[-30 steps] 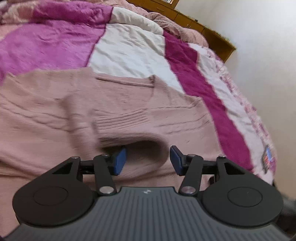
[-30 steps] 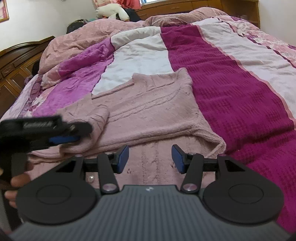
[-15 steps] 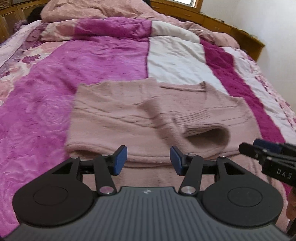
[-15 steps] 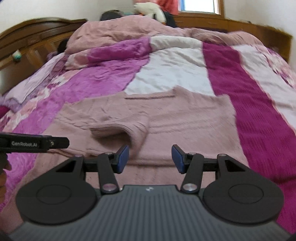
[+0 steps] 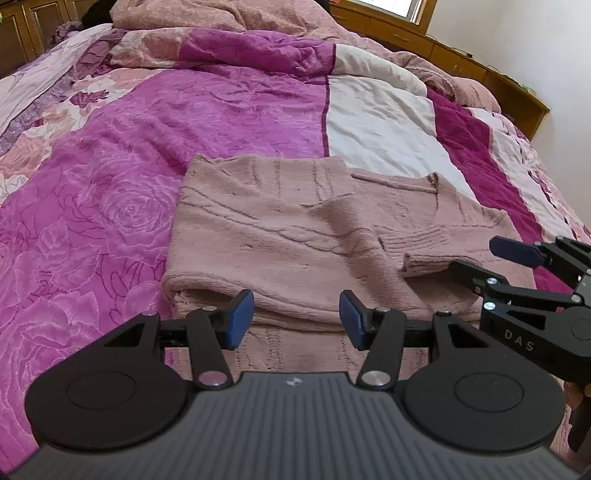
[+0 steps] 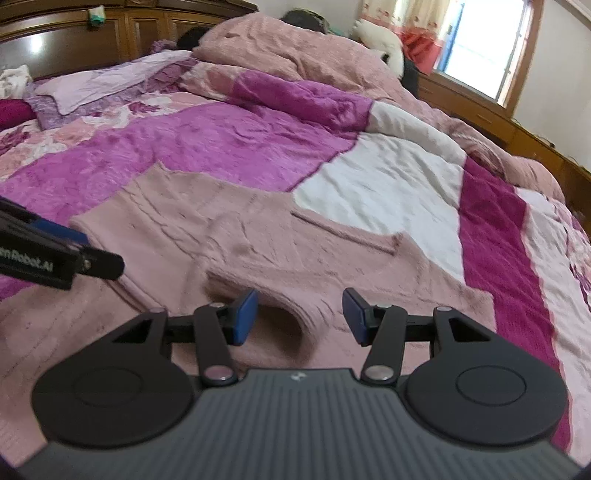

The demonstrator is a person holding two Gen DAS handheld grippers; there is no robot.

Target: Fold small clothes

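A pink knitted sweater lies flat on the bed, its left side folded over and a sleeve laid across the body. The ribbed cuff points right. My left gripper hovers open over the sweater's near folded edge, nothing between its blue pads. My right gripper comes in from the right beside the cuff. In the right wrist view the sweater fills the middle. The right gripper stands open just above the cuff's opening, not pinching it. The left gripper shows at the left edge.
The bed is covered by a magenta, white and dark red quilt. A crumpled pink duvet is heaped at the head, before a wooden headboard. A window and low wooden ledge run along the right.
Both grippers have drawn back from the sweater, so more of it shows. The left one swung left off the sleeve cuff. The right one rolled and now sits over the cuff.
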